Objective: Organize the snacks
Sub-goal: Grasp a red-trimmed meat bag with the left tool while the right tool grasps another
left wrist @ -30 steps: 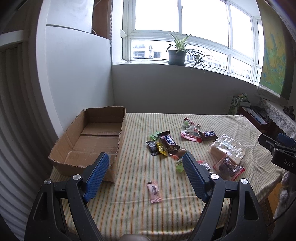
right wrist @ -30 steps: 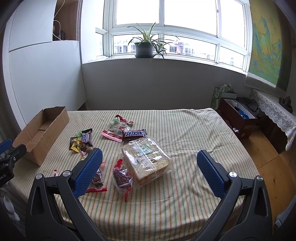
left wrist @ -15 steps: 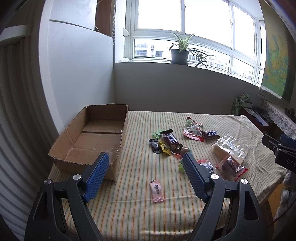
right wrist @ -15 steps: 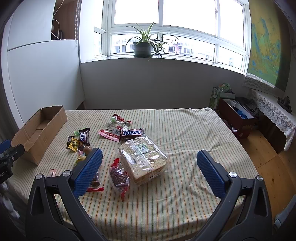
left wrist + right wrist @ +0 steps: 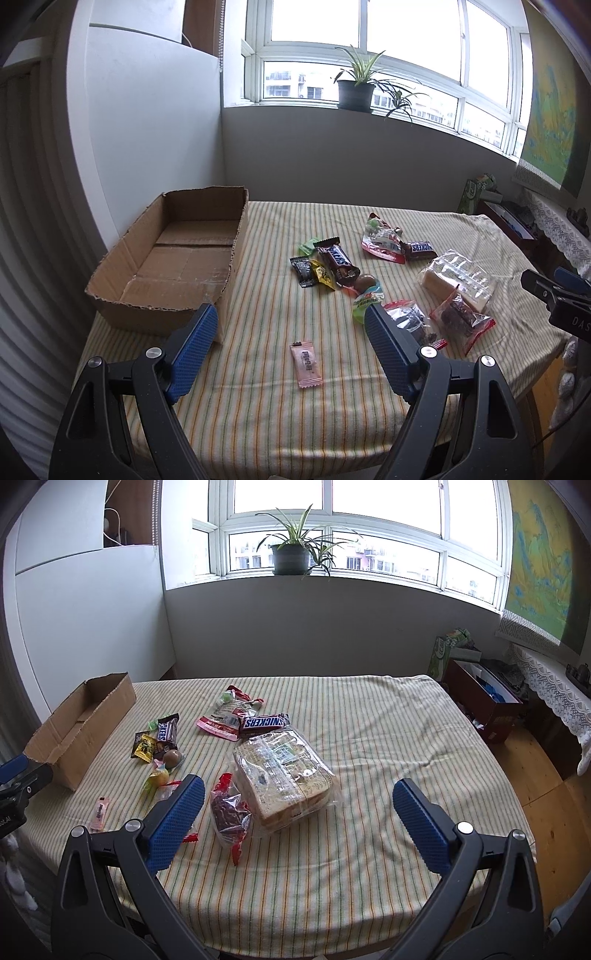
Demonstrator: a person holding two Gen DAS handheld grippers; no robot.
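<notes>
Showing only left: box interior (image 5: 177, 254)

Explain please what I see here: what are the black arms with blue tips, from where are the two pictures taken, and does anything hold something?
No robot is here. A person holds one two-finger gripper in each hand, and a wide-angle camera on each looks forward along its fingers. One picture comes from the left gripper, the other from the right gripper. The blue tips are the finger pads.

Both look at one table with a striped cloth. At its left stands an open cardboard box with nothing in it. Loose on the cloth lie two Snickers bars, small candies, a pink sachet, red-edged packets and bagged bread.

Both grippers are open and hold nothing.
</notes>
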